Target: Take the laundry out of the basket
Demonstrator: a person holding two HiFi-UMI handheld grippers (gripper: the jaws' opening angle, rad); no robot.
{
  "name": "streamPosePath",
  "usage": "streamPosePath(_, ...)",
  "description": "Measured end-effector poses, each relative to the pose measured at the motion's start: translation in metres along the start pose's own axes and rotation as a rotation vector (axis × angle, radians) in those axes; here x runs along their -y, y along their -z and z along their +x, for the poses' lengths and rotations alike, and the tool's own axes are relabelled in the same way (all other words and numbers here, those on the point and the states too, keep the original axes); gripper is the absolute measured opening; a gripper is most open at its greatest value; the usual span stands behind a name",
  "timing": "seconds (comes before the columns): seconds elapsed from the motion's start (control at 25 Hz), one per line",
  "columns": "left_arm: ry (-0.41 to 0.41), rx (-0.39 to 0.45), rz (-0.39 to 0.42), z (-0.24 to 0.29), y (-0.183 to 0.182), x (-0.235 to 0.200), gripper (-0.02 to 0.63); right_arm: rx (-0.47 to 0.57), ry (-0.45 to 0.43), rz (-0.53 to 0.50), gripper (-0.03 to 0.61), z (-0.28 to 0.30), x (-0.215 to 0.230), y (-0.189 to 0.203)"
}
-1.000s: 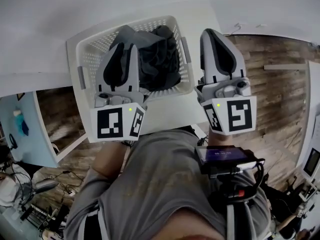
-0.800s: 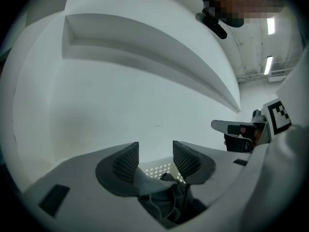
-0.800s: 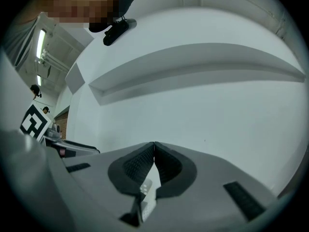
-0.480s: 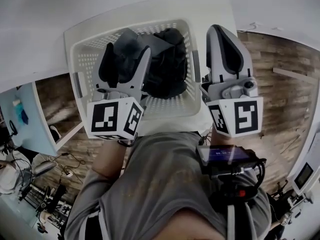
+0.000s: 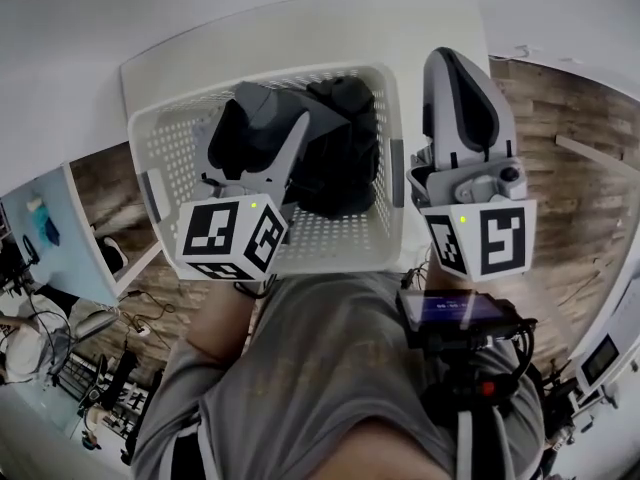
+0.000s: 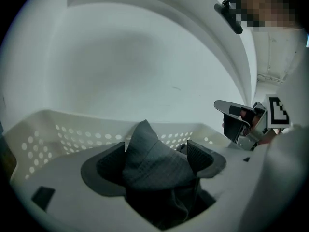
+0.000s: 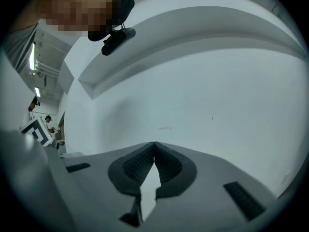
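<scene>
A white perforated laundry basket point(image 5: 160, 148) stands on a white table and holds dark laundry point(image 5: 345, 143). A grey garment point(image 5: 268, 100) lies on top of the pile, its peak point(image 6: 145, 146) standing up. My left gripper point(image 5: 262, 128) is down inside the basket. Its jaws have just been opening and stand wide on either side of that grey peak point(image 6: 154, 166). My right gripper point(image 5: 455, 60) hangs outside the basket's right wall with its tips together and nothing between them point(image 7: 154, 146). It also shows beyond the rim in the left gripper view point(image 6: 236, 120).
The white table point(image 5: 300, 18) carries the basket and meets a white wall point(image 7: 217, 95). Wooden floor point(image 5: 570, 108) lies to the right. Cables and equipment point(image 5: 60, 368) crowd the lower left. A dark device point(image 5: 455, 313) hangs on the person's chest.
The left gripper sank into the basket and its jaws spread from narrow to wide around the grey garment. The right gripper, still shut, moved forward along the basket's right side.
</scene>
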State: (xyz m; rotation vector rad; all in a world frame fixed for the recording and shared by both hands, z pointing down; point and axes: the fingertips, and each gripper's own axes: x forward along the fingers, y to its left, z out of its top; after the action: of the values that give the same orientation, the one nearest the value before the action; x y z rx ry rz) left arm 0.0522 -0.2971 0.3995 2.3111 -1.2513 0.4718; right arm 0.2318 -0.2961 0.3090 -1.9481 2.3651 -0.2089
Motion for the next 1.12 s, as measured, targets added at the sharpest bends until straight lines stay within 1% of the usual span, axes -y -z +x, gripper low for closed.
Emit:
streamPosePath(0.16,-0.009,-0.030,-0.016,0.007,0.008,-0.007,0.402,-0.022,0.000,0.015,0.008,0.013,0.005,0.012)
streamPosePath(0.28,-0.001,-0.021,-0.027,0.008,0.008,-0.007,0.392,-0.032,-0.004,0.020,0.008,0.017,0.005,0.019)
streamPosePath(0.32,-0.007,-0.014,-0.030,0.007,0.007,-0.008,0.362,-0.033,-0.006,0.022,0.008,0.018,0.004,0.020)
streamPosePath(0.4,-0.022,-0.003,-0.033,0.005,0.005,-0.011,0.239,-0.035,-0.008,0.023,0.008,0.019,0.003,0.021)
streamPosePath(0.44,-0.026,-0.001,-0.034,0.004,0.005,-0.012,0.205,-0.034,-0.009,0.023,0.008,0.019,0.003,0.021)
streamPosePath(0.64,-0.024,0.003,-0.038,0.001,0.007,-0.012,0.087,-0.024,-0.010,0.015,0.008,0.017,0.000,0.016)
streamPosePath(0.84,0.001,0.026,-0.053,-0.011,0.000,-0.009,0.060,0.003,-0.009,-0.001,0.008,0.006,-0.009,0.002)
streamPosePath(1.12,0.045,0.090,-0.060,-0.033,-0.011,0.012,0.054,0.048,-0.010,-0.023,0.008,-0.019,-0.019,-0.020)
